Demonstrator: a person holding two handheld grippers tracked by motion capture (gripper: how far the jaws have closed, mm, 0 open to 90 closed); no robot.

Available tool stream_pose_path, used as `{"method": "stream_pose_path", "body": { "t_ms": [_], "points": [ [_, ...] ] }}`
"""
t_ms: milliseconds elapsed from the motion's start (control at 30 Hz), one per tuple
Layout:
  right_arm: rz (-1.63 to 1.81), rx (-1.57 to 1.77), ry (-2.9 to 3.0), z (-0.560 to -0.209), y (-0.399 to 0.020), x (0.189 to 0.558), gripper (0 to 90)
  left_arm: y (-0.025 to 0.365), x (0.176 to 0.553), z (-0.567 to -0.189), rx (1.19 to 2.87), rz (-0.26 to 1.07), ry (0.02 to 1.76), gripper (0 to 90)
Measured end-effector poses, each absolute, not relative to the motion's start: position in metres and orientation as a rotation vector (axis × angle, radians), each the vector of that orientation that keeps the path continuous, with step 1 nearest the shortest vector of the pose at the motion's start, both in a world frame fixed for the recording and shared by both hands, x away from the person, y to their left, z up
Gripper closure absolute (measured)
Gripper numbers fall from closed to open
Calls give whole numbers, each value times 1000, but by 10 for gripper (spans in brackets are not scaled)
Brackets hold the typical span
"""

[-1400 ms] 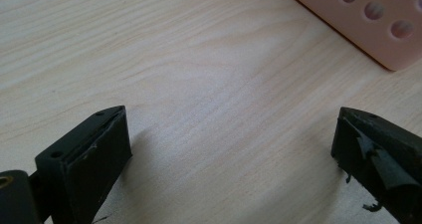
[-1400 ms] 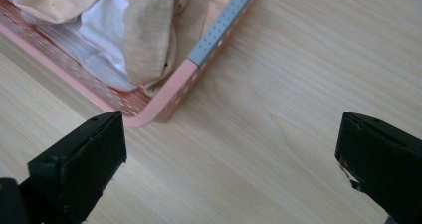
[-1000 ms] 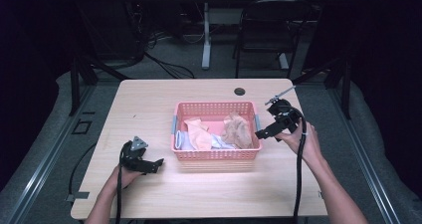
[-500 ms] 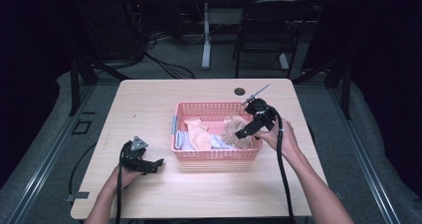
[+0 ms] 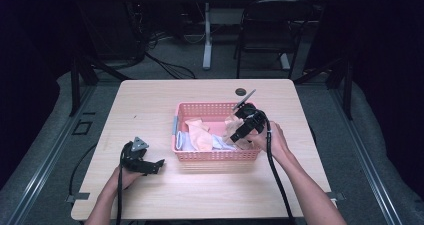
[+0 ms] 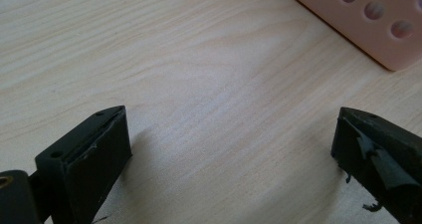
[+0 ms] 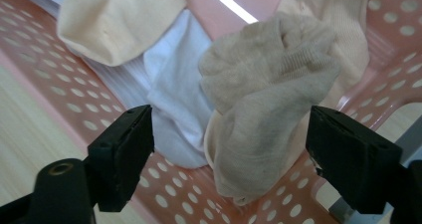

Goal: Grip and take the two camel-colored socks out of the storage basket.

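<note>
A pink perforated basket (image 5: pixel 216 155) sits mid-table and holds several socks. My right gripper (image 5: pixel 239 133) hangs over its right end, open, jaws spread to either side of a bunched beige sock (image 7: pixel 268 109) without touching it. Beside that sock lie a white sock (image 7: pixel 171 79) and a peach sock (image 7: pixel 117 17). My left gripper (image 5: pixel 156 166) rests low on the table left of the basket, open, with bare wood between its jaws; a basket corner (image 6: pixel 373 25) shows at the upper right of the left gripper view.
The light wooden table (image 5: pixel 150 110) has a round cable hole (image 5: pixel 241 91) behind the basket. A black chair (image 5: pixel 265 35) and desk legs stand beyond the far edge. Cables trail from both grippers toward the near edge.
My right gripper has moved left from beside the basket's right side to over its right end, dropping toward the socks. The left gripper has stayed in place.
</note>
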State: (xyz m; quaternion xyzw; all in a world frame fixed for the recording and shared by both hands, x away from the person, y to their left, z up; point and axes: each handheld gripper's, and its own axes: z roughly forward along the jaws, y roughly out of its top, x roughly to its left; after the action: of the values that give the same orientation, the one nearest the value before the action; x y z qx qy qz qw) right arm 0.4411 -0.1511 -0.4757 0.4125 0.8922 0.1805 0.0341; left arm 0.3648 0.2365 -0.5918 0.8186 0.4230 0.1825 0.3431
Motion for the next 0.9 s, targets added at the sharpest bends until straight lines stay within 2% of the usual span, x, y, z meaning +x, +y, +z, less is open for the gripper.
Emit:
{"method": "stream_pose_path", "body": {
  "t_ms": [67, 100, 133, 167, 233, 433, 467, 500, 633, 900],
  "points": [
    [532, 1279, 2741, -478, -151, 442, 237, 237, 365, -592, 2128, 475, 1099, 19],
    [496, 1279, 2736, -483, -151, 444, 284, 237, 365, -592, 2128, 475, 1099, 20],
    [496, 1279, 2736, -483, -151, 444, 284, 237, 365, -592, 2128, 475, 1099, 19],
    [485, 1298, 2727, -488, -150, 445, 370, 237, 365, -592, 2128, 474, 1099, 19],
    [452, 1298, 2736, -489, -150, 446, 432, 237, 365, -592, 2128, 474, 1099, 19],
    [390, 1297, 2706, -491, -149, 446, 698, 237, 365, -592, 2128, 475, 1099, 20],
    [390, 1297, 2706, -491, -149, 446, 698, 237, 365, -592, 2128, 475, 1099, 19],
    [376, 1283, 2707, -490, -150, 446, 770, 236, 365, -592, 2127, 474, 1100, 20],
    [395, 1287, 2685, -486, -152, 444, 827, 237, 365, -592, 2128, 474, 1099, 19],
    [474, 1276, 2652, -468, -157, 438, 836, 237, 365, -592, 2128, 474, 1099, 19]
  ]
}}
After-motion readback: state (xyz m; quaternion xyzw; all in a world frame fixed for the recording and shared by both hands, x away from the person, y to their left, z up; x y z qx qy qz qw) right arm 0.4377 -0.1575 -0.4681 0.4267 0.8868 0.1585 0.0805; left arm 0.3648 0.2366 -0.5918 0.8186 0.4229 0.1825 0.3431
